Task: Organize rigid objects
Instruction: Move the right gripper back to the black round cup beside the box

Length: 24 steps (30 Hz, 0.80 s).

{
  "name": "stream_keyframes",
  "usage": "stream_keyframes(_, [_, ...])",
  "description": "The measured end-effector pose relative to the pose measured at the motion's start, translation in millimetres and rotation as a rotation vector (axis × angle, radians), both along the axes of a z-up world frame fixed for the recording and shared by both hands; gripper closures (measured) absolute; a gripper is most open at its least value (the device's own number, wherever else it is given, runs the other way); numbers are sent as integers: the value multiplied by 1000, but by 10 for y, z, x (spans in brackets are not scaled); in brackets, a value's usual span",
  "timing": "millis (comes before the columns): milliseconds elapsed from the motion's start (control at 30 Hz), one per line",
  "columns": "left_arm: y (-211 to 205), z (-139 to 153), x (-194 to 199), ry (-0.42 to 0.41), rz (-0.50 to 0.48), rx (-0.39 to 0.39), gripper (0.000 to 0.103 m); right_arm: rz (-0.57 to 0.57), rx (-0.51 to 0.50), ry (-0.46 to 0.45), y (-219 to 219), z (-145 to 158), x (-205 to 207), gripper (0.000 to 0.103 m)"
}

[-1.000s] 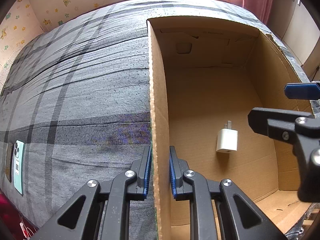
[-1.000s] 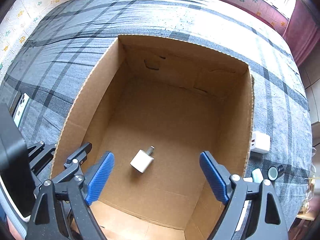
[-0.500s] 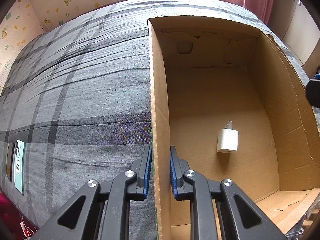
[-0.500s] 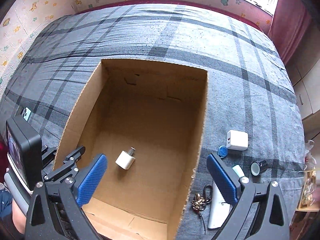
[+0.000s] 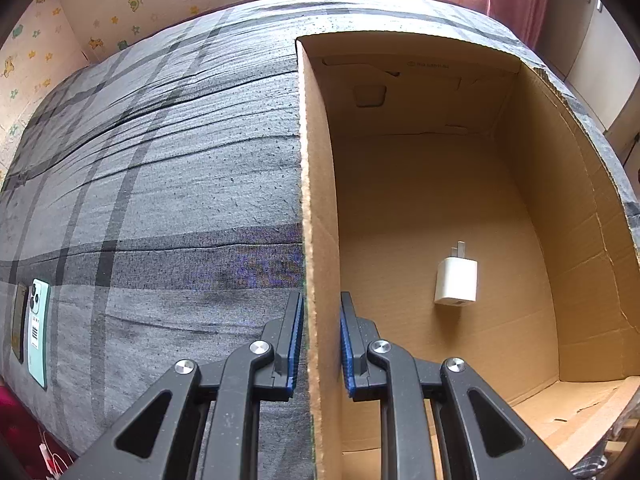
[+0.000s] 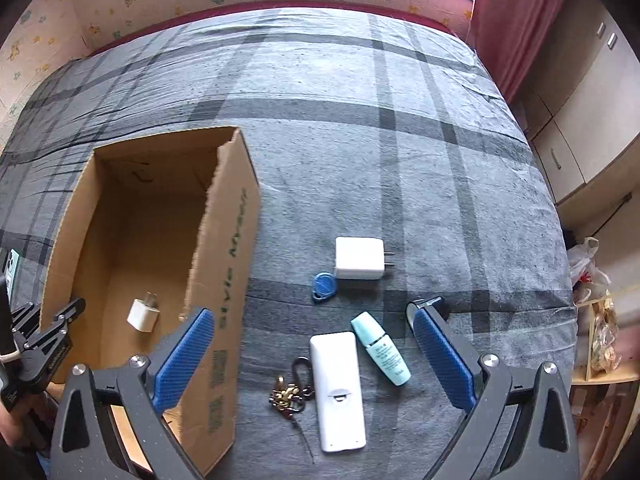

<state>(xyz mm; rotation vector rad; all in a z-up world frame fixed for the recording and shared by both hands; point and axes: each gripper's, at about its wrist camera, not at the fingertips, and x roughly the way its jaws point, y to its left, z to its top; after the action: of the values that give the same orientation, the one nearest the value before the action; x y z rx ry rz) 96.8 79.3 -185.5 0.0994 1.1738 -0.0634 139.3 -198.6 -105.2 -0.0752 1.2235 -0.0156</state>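
Right gripper [image 6: 312, 350] has swung from the box [image 5: 320, 208] to the remote [image 6: 338, 390], jaws wide, empty; next pick. Left gripper [image 5: 319, 344] clamps box wall.

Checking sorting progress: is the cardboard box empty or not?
Not empty. One small white charger lies on the floor of the cardboard box; nothing else shows inside.

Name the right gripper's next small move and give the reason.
Probably lower the open right gripper onto the white remote directly beneath it: one small charger is already boxed, and the left gripper is clamping the cardboard box wall.
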Motion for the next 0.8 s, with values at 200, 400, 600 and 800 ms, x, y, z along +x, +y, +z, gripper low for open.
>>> stream_keyframes(200, [-9,-5,4,0,-2,4,83,-57,-25,23,-467,-175,44,1])
stream_keyframes(400, [-14,-5,12,3,-3,9,83,-114,-13,53,-858,-453,117,1])
stream_keyframes(600, [-12,-9,17,4,0,10,83,-133,-18,89,-1111,-812,180,1])
stream_keyframes(800, [-5,-9,18,7,4,6,83,-161,41,126,-1321,-1127,233,1])
